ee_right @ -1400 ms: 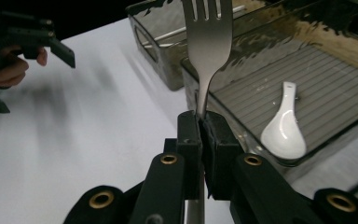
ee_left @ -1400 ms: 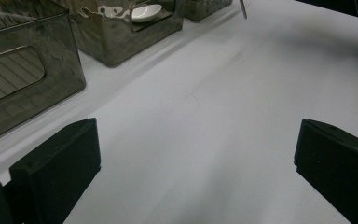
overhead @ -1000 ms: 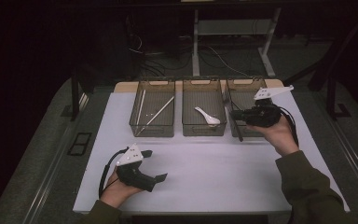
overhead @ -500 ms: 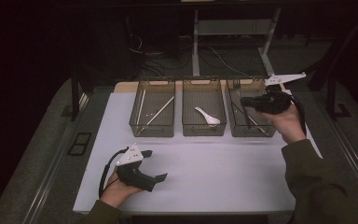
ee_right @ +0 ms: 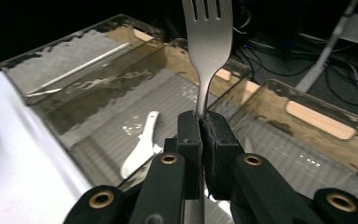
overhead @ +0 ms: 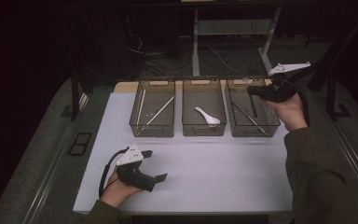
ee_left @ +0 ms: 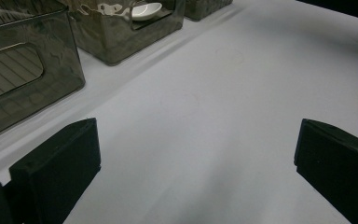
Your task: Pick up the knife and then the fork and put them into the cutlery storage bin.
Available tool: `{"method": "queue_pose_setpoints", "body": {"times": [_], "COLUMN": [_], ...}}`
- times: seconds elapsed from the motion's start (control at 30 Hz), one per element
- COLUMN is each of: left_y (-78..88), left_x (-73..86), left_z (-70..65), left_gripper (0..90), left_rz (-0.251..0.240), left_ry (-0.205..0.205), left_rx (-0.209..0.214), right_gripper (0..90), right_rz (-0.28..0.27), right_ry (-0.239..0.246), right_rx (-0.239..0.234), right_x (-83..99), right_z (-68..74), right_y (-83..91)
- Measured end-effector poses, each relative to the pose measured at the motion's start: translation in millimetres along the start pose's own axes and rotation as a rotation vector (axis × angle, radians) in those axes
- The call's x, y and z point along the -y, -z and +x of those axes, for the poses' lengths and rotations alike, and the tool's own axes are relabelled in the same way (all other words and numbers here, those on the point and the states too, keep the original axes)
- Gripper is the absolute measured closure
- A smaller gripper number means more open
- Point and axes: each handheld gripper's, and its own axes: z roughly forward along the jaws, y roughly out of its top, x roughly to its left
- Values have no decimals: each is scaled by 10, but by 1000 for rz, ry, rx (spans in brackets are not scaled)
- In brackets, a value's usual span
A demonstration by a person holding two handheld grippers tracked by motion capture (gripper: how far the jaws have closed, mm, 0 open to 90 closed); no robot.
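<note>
One silver metal fork (ee_right: 207, 42) clamped upright in right gripper (ee_right: 200, 122) | held above right smoky plastic bin (overhead: 253, 109), long axis along jaws | left gripper (overhead: 160, 177) wide apart, empty, resting on white table (overhead: 223, 172), far from bins

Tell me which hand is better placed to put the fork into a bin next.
The right. The right gripper is already shut on the fork and held above the right-hand bin. The left gripper rests open on the white mat, away from the bins, with nothing between its jaws.
</note>
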Motion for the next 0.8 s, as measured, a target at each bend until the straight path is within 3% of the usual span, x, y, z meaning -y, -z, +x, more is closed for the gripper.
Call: {"method": "queue_pose_setpoints", "body": {"times": [0.4, 0.8], "left_y": [13, 20], "left_x": [3, 4], "left_z": [9, 8], "left_gripper": [0, 0], "left_rz": [-4, -3], "left_ry": [-1, 0], "left_rx": [-1, -1], "right_gripper": [851, 851], "right_rz": [55, 132], "right_ry": [-50, -78], "right_rx": [59, 71], "right_x": [91, 246], "right_z": [-231, -292], "right_y": [-191, -361]}}
